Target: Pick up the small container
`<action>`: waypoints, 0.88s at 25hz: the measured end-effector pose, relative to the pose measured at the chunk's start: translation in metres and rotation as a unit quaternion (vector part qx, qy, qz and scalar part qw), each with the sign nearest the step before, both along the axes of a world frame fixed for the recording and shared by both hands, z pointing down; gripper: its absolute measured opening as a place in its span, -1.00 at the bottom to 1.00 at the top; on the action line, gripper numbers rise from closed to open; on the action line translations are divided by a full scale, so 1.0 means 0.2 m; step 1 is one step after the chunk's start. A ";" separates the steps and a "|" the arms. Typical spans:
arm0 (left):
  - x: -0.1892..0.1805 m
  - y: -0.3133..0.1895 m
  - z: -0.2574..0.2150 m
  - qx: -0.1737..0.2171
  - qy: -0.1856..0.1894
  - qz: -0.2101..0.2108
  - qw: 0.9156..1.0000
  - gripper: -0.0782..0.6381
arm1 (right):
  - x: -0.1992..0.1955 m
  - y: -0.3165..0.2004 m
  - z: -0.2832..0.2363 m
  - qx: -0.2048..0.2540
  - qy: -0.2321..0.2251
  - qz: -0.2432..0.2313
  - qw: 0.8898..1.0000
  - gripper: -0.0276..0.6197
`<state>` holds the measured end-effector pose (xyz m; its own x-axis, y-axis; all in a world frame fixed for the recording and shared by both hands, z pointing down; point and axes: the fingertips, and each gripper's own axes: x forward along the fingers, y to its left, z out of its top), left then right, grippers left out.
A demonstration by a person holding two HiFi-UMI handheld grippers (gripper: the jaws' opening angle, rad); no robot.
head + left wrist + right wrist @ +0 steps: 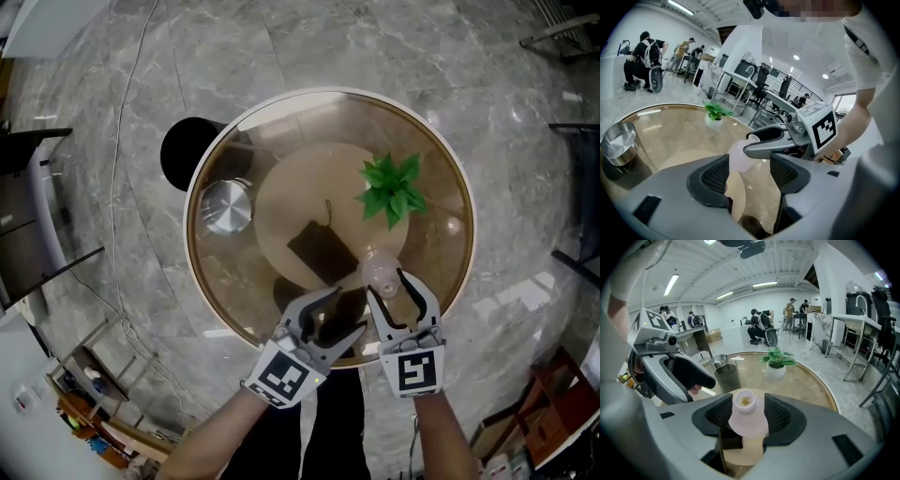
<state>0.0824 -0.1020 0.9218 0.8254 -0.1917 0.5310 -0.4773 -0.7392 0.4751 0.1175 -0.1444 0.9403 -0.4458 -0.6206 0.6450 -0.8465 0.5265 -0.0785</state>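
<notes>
Right gripper (pixel 386 277): jaws clasped on the small container (pixel 745 420), pads against its sides.
Small container: pale, translucent, neck open upward; stands on the glass table (pixel 441 234), near the potted plant (pixel 392 187).
Left gripper (pixel 345 311): jaws parted, holding nothing; farther from the plant.
Metal bowl (pixel 226 206): well apart from the plant.
</notes>
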 end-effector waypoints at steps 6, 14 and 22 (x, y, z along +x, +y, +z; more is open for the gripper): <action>0.00 0.04 0.02 -0.015 0.008 -0.007 1.000 -0.01 | -0.02 0.02 -0.02 0.027 0.035 -0.023 0.999 -0.33; -0.07 0.04 0.03 -0.034 0.018 -0.019 0.999 0.01 | -0.03 0.01 -0.04 0.030 0.023 -0.003 0.999 -0.45; -0.07 0.08 0.01 -0.235 0.176 -0.073 0.953 0.13 | -0.09 0.05 -0.08 0.016 -0.005 -0.013 1.000 -0.45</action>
<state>0.0683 -0.0857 0.9234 0.9510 -0.1282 0.2812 -0.3086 -0.3429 0.8872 0.0999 -0.1343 0.9240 -0.4685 -0.6289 0.6205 -0.8314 0.5514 -0.0689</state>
